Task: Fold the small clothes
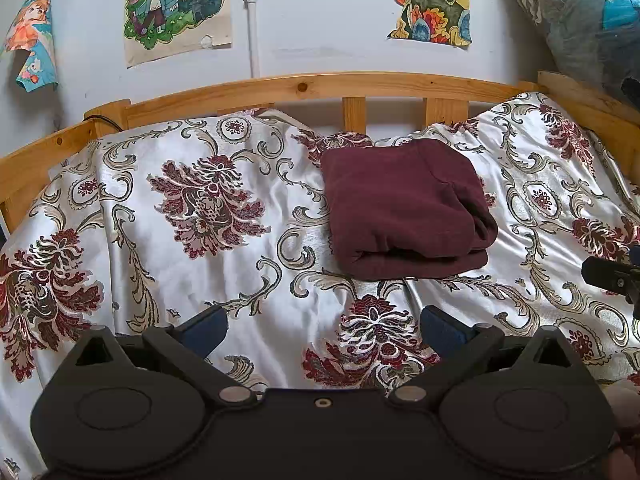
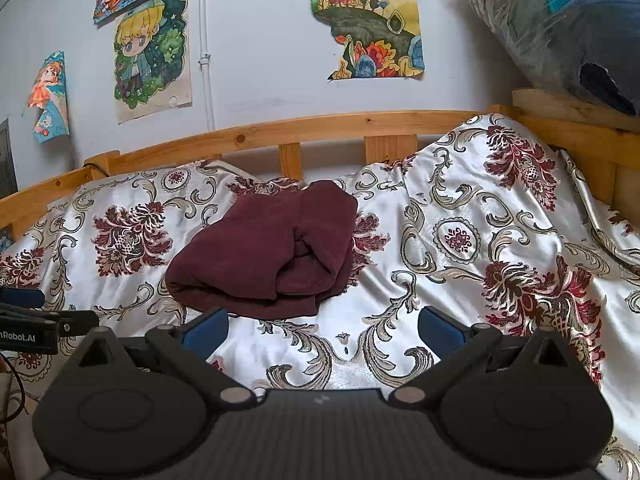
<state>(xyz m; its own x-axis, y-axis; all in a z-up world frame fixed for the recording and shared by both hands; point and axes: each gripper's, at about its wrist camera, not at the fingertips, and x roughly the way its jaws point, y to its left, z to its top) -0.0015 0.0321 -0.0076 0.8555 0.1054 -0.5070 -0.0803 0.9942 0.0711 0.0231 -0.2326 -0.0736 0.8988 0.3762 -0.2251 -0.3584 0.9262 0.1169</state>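
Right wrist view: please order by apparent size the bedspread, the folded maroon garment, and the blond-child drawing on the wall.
1. Bedspread, largest by far.
2. Folded maroon garment.
3. Blond-child drawing, smallest as it looks here; it hangs farther from the camera, so its true size against the garment is unsure.

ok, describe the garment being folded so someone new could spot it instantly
Start at the wooden bed rail under the wall drawings, then drop to the white floral bedspread. Near its middle, just below the rail slats, lies the folded maroon garment. It is the only plain, single-colour, matte item there; the shiny, patterned fabric around it only has maroon flowers.
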